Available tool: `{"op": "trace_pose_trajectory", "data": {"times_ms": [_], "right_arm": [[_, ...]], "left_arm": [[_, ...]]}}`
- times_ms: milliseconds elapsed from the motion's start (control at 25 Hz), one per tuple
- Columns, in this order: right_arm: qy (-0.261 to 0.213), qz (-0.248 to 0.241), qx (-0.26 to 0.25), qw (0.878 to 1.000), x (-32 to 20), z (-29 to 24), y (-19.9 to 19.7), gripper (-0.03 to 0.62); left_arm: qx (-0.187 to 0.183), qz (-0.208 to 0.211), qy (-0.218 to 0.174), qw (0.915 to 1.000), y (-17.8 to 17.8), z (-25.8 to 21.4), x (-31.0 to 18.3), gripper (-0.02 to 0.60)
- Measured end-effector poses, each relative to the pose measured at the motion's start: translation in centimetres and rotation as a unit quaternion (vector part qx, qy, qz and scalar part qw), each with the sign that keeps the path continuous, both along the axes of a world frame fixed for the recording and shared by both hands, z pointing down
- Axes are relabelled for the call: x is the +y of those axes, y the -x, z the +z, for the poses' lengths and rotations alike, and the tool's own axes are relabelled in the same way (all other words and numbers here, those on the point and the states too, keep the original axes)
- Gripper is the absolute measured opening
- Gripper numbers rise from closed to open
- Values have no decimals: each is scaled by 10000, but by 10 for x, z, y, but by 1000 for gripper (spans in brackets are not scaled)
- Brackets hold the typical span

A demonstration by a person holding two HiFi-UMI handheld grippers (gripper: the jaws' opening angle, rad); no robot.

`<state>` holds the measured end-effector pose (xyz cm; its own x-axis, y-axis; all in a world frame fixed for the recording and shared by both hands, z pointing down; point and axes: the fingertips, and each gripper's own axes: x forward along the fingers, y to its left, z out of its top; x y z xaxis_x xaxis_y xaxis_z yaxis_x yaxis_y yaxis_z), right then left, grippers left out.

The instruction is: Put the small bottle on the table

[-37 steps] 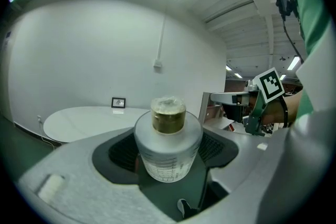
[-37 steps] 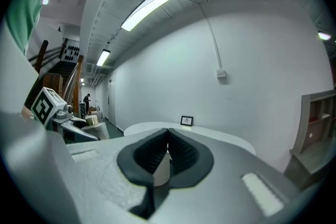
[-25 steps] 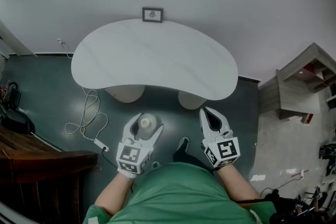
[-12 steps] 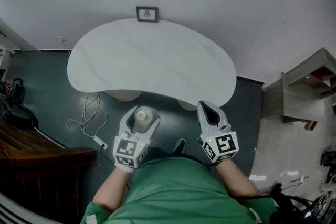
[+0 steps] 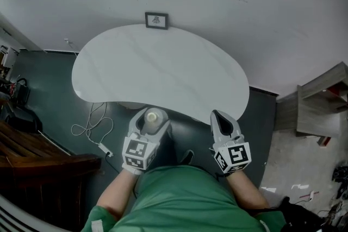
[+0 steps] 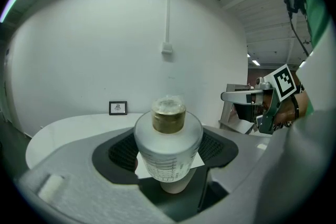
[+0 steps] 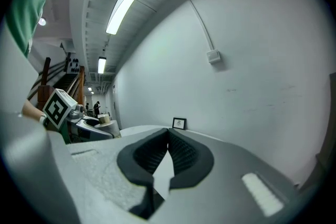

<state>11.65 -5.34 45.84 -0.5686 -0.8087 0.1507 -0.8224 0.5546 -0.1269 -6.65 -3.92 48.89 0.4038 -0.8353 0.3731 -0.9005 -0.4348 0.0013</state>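
Frosted plastic, brass-coloured cap: our left gripper (image 5: 153, 120) holds the small bottle (image 6: 168, 140) upright, jaws spread wide around its body, ready to set it on its base just short of the white surface (image 5: 163, 70). Our right gripper (image 5: 219, 117) hangs alongside, jaws together, empty. Only a framed picture (image 5: 156, 20) occupies the far edge, so we judge the way unobstructed.
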Motion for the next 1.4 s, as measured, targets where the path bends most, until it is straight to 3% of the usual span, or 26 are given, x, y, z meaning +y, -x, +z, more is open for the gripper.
{"op": "trace_pose_trajectory", "data": {"times_ms": [360,680,1400], "right_arm": [[75,404,244,9989,-57,5,-12,3],[146,700,413,9966,-112,4,1,3],[547,1215,910,9869,-175,18,33,3]], "left_arm": [[-79,225,23,9997,3,25,-89,344],[-222,498,132,9984,18,55,-163,344],[-559,1132,537,9905,43,134,-268,344]]}}
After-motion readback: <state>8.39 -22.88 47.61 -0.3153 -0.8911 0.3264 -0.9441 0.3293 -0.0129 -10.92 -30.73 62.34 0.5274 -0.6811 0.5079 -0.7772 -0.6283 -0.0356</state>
